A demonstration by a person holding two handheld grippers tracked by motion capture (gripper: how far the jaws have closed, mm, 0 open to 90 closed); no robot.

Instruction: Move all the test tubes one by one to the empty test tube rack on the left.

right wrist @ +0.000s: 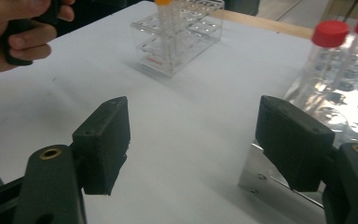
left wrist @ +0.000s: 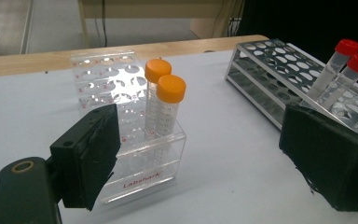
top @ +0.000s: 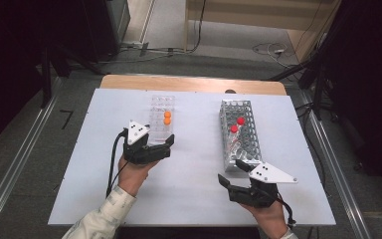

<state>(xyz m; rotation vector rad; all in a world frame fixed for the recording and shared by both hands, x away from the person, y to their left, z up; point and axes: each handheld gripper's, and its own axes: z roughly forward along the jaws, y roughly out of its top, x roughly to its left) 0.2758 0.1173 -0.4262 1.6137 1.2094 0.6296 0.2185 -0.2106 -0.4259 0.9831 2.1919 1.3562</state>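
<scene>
A clear acrylic rack [top: 160, 104] holds two orange-capped tubes [top: 167, 117] upright in its right column. My left gripper [top: 151, 143] sits just in front of that rack's near end, jaws wide apart with nothing between them. In the left gripper view the orange tubes [left wrist: 165, 107] stand ahead of my left gripper [left wrist: 200, 135], a little left of its gap. A metal mesh rack [top: 248, 144] at the right carries two red-capped tubes [top: 237, 124], which lean. My right gripper [top: 233, 173] is open beside that rack's near left corner and holds nothing.
The white board [top: 194, 189] lies on a wooden table whose far edge [top: 194, 82] shows beyond it. Cables trail on the floor behind. In the right gripper view the person's left hand [right wrist: 14, 42] is at the upper left, and the metal rack's base plate [right wrist: 270, 177] is near the right jaw.
</scene>
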